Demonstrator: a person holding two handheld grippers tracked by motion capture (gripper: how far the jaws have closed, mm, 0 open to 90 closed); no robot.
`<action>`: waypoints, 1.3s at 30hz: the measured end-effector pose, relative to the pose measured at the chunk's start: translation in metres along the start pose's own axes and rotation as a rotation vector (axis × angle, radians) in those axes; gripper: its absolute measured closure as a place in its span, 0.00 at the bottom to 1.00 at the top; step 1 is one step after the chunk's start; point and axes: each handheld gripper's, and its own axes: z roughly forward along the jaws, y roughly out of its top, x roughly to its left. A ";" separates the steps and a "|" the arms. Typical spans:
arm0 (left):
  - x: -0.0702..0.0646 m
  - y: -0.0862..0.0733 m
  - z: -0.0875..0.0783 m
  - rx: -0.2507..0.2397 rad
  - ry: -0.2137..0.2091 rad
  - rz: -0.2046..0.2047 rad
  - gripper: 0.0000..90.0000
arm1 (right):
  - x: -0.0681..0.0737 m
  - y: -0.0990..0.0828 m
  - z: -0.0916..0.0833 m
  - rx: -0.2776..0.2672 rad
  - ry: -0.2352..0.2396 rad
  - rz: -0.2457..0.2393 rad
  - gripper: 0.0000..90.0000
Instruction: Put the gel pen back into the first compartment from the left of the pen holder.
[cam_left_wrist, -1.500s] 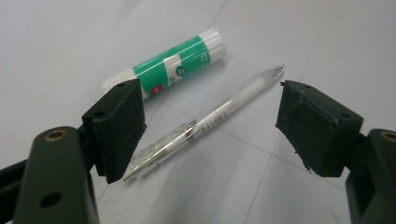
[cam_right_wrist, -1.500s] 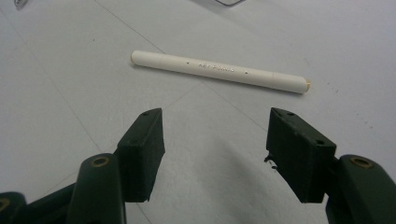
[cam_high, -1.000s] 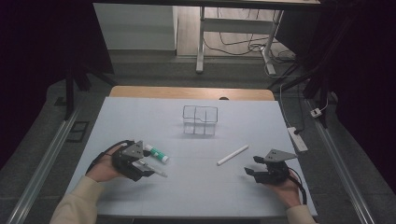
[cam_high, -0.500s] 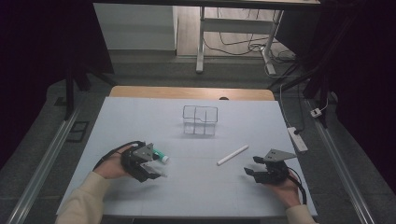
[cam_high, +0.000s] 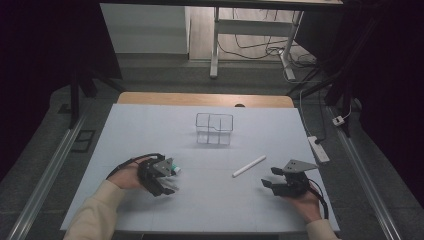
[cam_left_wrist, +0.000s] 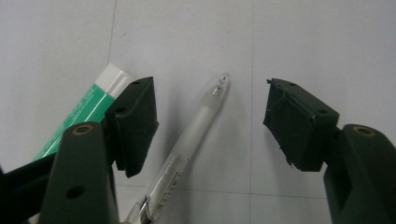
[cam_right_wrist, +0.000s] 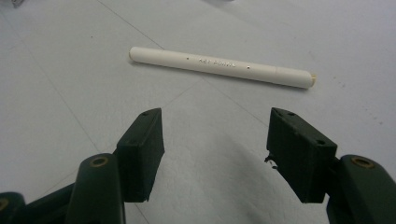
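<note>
While my left tongs (cam_left_wrist: 212, 126) have just been closing, still unclamped, a clear pen (cam_left_wrist: 187, 144) lies between them on the worktop (cam_high: 150, 125) (green tube (cam_left_wrist: 88, 112) beside); right tongs (cam_right_wrist: 215, 154) gape empty.

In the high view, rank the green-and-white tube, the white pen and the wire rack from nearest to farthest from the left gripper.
1. Green-and-white tube: right beside the left gripper, by its far finger.
2. White pen: to the right, mid-table, toward the other hand.
3. Wire rack: farther back, near the table's middle.
</note>
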 end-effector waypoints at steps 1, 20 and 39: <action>0.001 0.000 0.001 0.003 -0.002 0.003 0.40 | 0.000 0.000 0.000 0.000 0.000 0.000 0.39; 0.004 0.005 0.011 0.082 -0.054 0.110 0.70 | 0.000 0.001 -0.001 -0.015 -0.013 -0.009 0.40; -0.002 0.005 0.009 0.088 -0.061 0.175 0.90 | 0.001 0.001 -0.002 -0.009 -0.014 -0.016 0.40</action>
